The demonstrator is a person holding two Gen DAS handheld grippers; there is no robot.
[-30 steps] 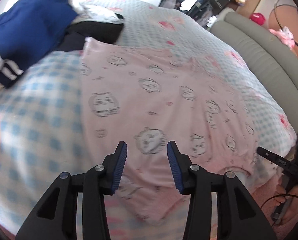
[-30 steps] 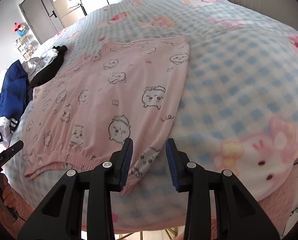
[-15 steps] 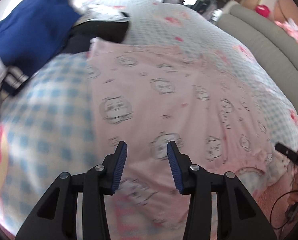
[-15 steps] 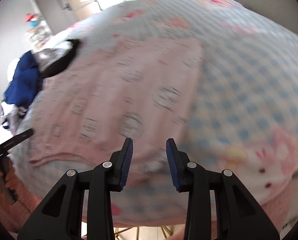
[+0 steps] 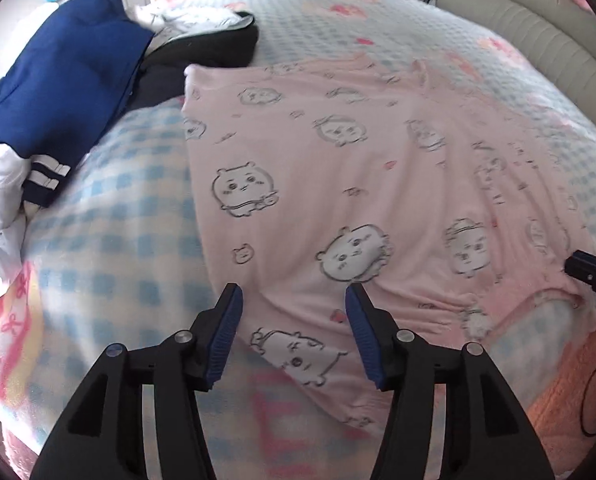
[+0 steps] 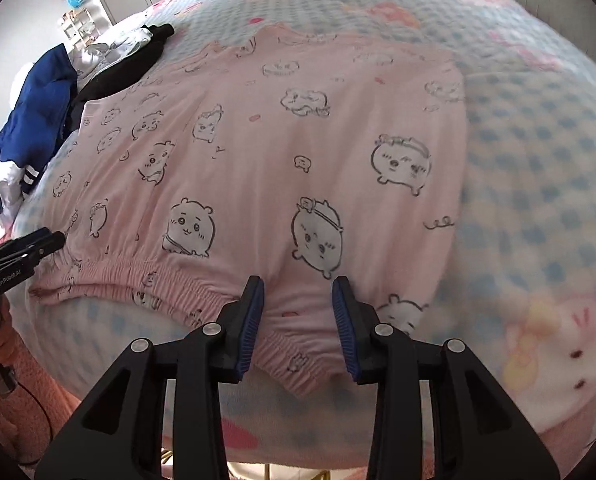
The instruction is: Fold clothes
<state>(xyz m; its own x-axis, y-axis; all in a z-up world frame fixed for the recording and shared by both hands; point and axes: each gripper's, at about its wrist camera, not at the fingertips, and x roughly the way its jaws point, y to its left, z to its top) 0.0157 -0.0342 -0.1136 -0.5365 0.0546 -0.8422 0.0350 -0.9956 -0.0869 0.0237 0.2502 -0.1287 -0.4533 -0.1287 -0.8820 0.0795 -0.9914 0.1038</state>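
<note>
A pink garment [image 5: 357, 160] printed with cartoon animals lies spread flat on the bed, its elastic waistband [image 6: 138, 272] along the near edge. My left gripper [image 5: 294, 300] hovers over the garment's near left corner. Its jaws are opening, and the cloth lies under them without being pinched. My right gripper [image 6: 298, 292] is open just above the waistband's right part, with the fabric showing in the gap and no pad pressing on it. Each gripper also shows in the other view: the right gripper [image 5: 593, 276] at the right edge, the left gripper [image 6: 22, 248] at the left.
The bed carries a blue-checked blanket [image 5: 118, 240] with pink prints. At the far left a pile holds a navy garment [image 5: 66, 72], a black one [image 5: 206, 48] and white pieces. A grey padded edge [image 5: 537, 28] curves along the far right. A fuzzy pink sleeve [image 6: 18, 380] is at the lower left.
My left gripper's jaws have spread wider and the view has rolled. My right gripper has shifted left from the garment's right corner to above the waistband.
</note>
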